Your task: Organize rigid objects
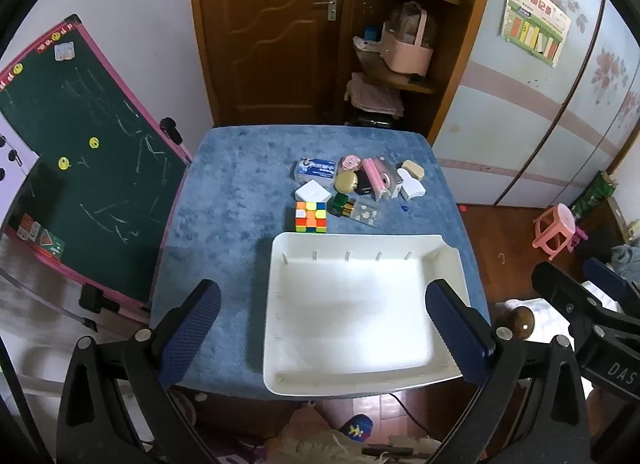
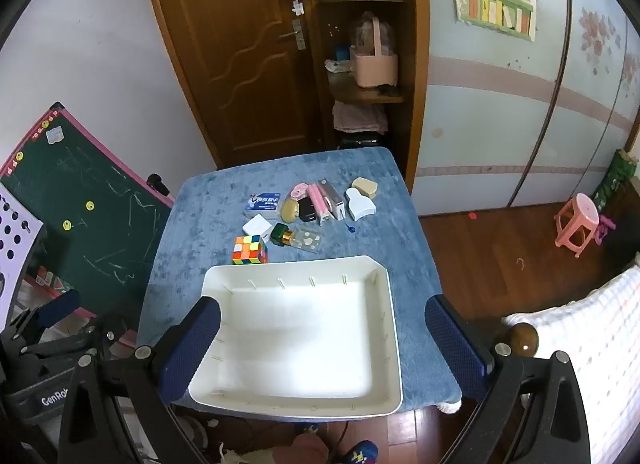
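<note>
A white plastic tray (image 1: 280,304) (image 2: 394,328) lies empty at the near edge of a blue-covered table (image 1: 224,199) (image 2: 188,215). Behind it is a cluster of small items: a Rubik's cube (image 1: 311,216) (image 2: 249,250), a white box (image 1: 313,191) (image 2: 257,227), a blue-and-white box (image 1: 316,170) (image 2: 263,202), a green bottle (image 1: 340,203) (image 2: 280,233), a pink-and-white case (image 1: 382,179) (image 2: 326,199) and others. My left gripper (image 1: 324,332) is open and empty above the tray's near side. My right gripper (image 2: 324,340) is open and empty over the tray.
A green chalkboard easel (image 1: 80,151) (image 2: 80,199) stands left of the table. A wooden door and shelf (image 1: 400,43) (image 2: 364,63) are behind it. A pink stool (image 1: 558,229) (image 2: 578,223) stands on the wooden floor at the right. The right gripper shows at the left wrist view's right edge (image 1: 592,316).
</note>
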{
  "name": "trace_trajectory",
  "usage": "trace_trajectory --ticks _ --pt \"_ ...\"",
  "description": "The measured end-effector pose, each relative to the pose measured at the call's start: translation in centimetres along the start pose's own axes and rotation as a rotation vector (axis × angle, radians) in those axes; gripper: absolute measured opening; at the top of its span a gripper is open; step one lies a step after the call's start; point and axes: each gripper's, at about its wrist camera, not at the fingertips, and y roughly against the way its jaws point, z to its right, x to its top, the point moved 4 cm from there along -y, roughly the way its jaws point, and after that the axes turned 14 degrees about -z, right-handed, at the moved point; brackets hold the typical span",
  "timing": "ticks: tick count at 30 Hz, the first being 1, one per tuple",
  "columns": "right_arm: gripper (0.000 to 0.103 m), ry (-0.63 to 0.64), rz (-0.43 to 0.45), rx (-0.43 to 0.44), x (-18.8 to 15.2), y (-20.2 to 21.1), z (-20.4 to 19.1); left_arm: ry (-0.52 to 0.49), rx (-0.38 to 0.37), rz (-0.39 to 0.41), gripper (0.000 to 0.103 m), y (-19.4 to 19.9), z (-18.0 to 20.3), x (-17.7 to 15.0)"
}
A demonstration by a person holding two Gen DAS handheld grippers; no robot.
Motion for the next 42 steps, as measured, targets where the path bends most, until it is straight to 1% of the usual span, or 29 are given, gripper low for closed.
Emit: trace_trajectory --ticks 5,10,14,18,23,26,29,34,38,42 --pt "0.102 -0.001 0.004 0.003 0.0 0.1 0.0 -0.014 0.002 -0.012 0.101 -0.1 0.2 0.0" --pt "0.102 -0.001 -0.002 0.005 0.1 0.1 -0.1 0.001 0.002 -0.022 0.101 -0.3 -0.4 0.3" --pt "0.102 -0.001 -0.001 0.004 0.0 0.1 -0.1 0.005 0.027 -0.027 0.101 -0.7 -0.8 0.8" --pt "0.102 -0.012 0.012 -0.007 0.5 0.2 0.1 0.01 0.044 -0.012 0.101 -0.4 -1.7 2.2" --pt "0.102 -0.009 0.047 -0.048 2.8 0.8 -0.2 -0.003 0.048 0.024 0.101 0.3 -2.3 4.6" --pt "0.102 0.007 0.046 -0.045 4.6 0.8 -0.6 -0.012 0.034 0.041 0.101 0.6 -2.6 6.4" --pt "0.097 0.029 0.056 -0.07 6.7 1.2 -1.0 -0.017 0.023 0.064 0.101 0.8 -3.0 8.5" --pt "0.096 0.046 0.073 -0.103 10.0 2.2 -1.1 -0.015 -0.002 0.079 0.101 0.6 -3.5 11.3" --pt "0.096 0.072 0.1 -0.146 12.5 3.5 -1.4 -0.004 -0.032 0.082 0.101 0.3 -3.6 13.1" --pt "0.096 0.112 0.11 -0.163 14.6 4.4 -1.9 -0.001 -0.026 0.081 0.101 -0.5 -3.6 14.7"
